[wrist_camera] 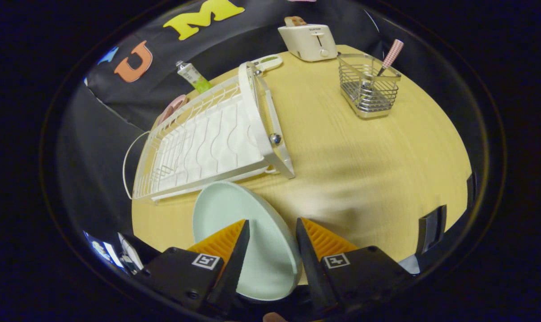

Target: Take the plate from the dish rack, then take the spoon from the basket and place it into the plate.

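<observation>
Holding the pale green plate [248, 232] tilted between my gripper [272, 232] fingers, I fear it slipping near the dish rack [207, 143].

Gripper [272, 226] fingers apart, angled forward and down

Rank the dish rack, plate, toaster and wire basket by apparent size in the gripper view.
1. Dish rack.
2. Plate, between the gripper fingers, enlarged by nearness.
3. Wire basket and toaster: look alike.
</observation>
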### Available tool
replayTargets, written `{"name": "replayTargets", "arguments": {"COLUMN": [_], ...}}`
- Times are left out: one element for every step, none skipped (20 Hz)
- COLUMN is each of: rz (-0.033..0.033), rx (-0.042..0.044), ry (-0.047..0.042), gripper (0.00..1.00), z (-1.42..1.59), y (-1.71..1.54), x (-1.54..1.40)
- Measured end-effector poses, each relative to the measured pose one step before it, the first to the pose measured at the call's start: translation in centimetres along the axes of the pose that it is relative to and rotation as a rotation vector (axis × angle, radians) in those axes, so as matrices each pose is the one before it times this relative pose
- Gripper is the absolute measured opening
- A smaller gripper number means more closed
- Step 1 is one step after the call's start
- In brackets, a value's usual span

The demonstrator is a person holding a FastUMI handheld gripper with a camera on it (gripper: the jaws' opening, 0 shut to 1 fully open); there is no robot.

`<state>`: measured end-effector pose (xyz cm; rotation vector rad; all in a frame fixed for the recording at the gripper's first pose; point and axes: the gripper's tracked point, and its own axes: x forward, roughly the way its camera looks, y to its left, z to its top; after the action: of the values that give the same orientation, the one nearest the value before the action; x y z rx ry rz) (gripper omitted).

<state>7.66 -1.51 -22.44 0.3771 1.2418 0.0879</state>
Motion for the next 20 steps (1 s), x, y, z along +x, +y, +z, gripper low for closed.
{"name": "replayTargets", "arguments": {"rz": [0.00382,0.00357,0.00354,-0.00089,0.00433,0.01347,0.01186,0.00367,-0.00337,-0.00866,-0.00976,-0.01156,-0.01674,-0.03003,-0.05615,-0.07578,-0.07089,-0.03858,-0.00885,0.01052], "rx": [0.00925,0.00725,-0.00026,-0.00730,-0.00929,-0.00416,-0.00708,-0.01728,-0.02524,-0.03030,-0.03480,-0.03728,-0.04693,-0.05934,-0.06379,-0.05390,-0.04393,-0.03257,-0.00640,0.01465], "ry": [-0.00824,-0.00870,-0.01249,-0.01696,-0.01933,-0.02358,-0.02612,-0.03404,-0.04031,-0.04723,-0.05104,-0.05915,-0.06970,-0.08115,-0.09017,-0.08540,-0.06868,-0.04616,-0.02802,-0.01631], "gripper": [0.70,0.70,0.70,0.71,0.71,0.71,0.71,0.71,0.72,0.72,0.72,0.74,0.76,0.78,0.78,0.79,0.87,0.95,1.00,1.00], "z": [0.134,0.072,0.160,0.147,0.188,0.306,0.242,0.367,0.424,0.608,0.603,0.821,0.953,1.231,1.293,1.218,0.808,0.531,-0.027,0.103], "y": [-0.195,-0.208,-0.089,-0.141,-0.027,0.060,-0.050,-0.189,-0.371,-0.546,-0.603,-0.676,-0.827,-1.255,-1.999,-2.193,-1.906,-1.093,-0.679,-0.167], "x": [-0.069,-0.044,-0.054,-0.109,-0.240,-0.470,-0.582,-0.643,-0.707,-0.839,-0.904,-0.929,-0.929,-0.810,-0.677,-0.481,-0.230,-0.122,-0.326,-0.064]}}
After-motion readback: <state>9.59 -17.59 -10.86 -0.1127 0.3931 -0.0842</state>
